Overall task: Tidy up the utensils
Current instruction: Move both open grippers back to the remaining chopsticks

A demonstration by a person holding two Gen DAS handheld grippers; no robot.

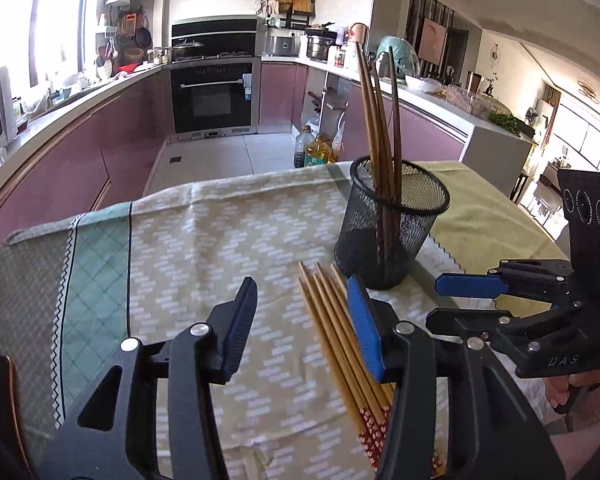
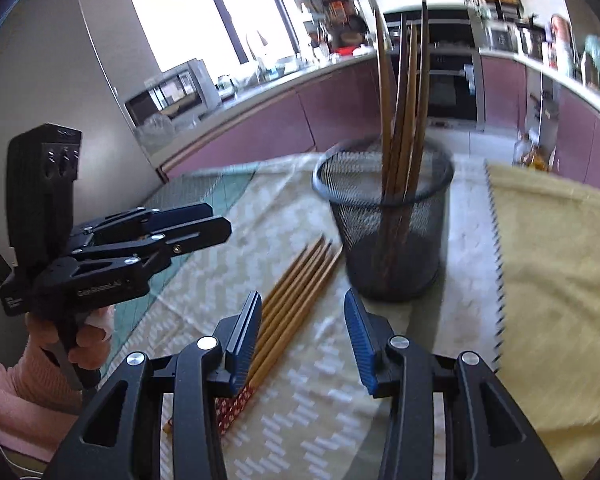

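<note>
Taking the black mesh cup [image 1: 392, 224] as the landmark: it stands upright on the patterned cloth [image 1: 204, 232] that covers the table, with a handful of long wooden chopsticks [image 1: 382, 128] standing in it, leaning slightly and rising well above its rim. To the left of the cup in the left wrist view the cloth shows a green diamond-patterned band [image 1: 96, 264], and farther behind it lies the kitchen with purple cabinets [image 1: 60, 168] and a built-in oven [image 1: 214, 96]. Just in front of the cup and a little to its left lies a bundle of loose chopsticks [image 1: 340, 328], side by side on the cloth, their tips near the cup's base and their red-patterned ends toward the camera. The left gripper [image 1: 302, 320] hangs over this bundle with its jaws apart and nothing pressed between the blue pads; its right finger [image 1: 364, 328] seems to sit over or beside the bundle's right edge, though contact is hard to judge. To the right of the cup lies a plain yellow cloth [image 1: 484, 216]. In front of the cup and to its right is the right gripper [image 2: 300, 332], jaws likewise apart and empty, its left finger [image 2: 246, 336] just beside the loose bundle; motion blur softens that view. A hand [image 2: 80, 336] in a pink sleeve [image 2: 28, 392] holds the left gripper's handle
</note>
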